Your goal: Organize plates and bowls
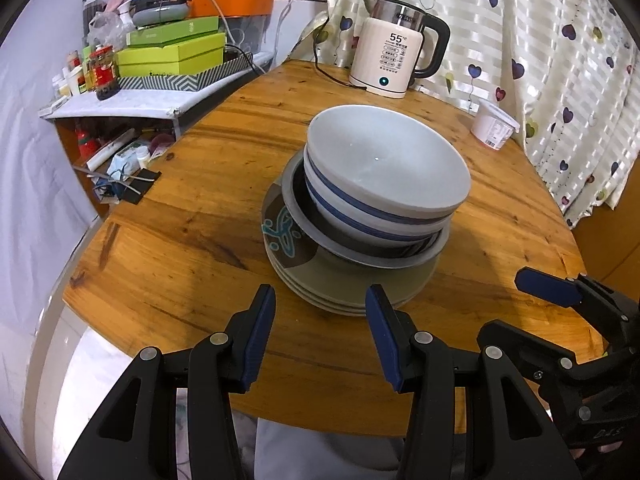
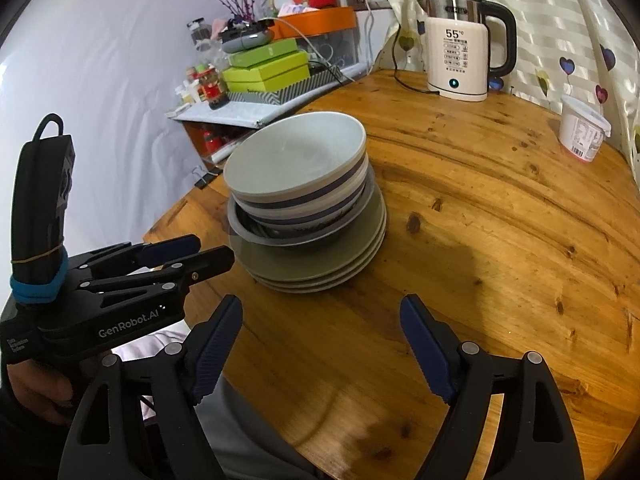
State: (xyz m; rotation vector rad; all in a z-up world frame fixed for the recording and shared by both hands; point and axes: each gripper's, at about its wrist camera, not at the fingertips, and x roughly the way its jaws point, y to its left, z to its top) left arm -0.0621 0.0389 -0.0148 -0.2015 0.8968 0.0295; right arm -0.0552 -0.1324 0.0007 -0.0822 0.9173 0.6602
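A stack of dishes stands in the middle of the round wooden table [image 1: 192, 248]. At the bottom lie several grey-green plates [image 1: 344, 280], one with a teal pattern. On them sits a grey shallow bowl [image 1: 360, 254], and in it white bowls with blue bands [image 1: 384, 168]. The stack also shows in the right wrist view [image 2: 304, 200]. My left gripper [image 1: 320, 300] is open and empty, just short of the plates' near edge. My right gripper [image 2: 322, 312] is open and empty, a little in front of the stack. It also shows at the right of the left wrist view [image 1: 552, 288].
A white electric kettle [image 1: 396, 54] with its cord stands at the table's far side by the curtain. A white plastic tub [image 1: 494, 124] sits at the far right. A cluttered shelf with green boxes [image 1: 172, 56] and jars stands beyond the table's left edge.
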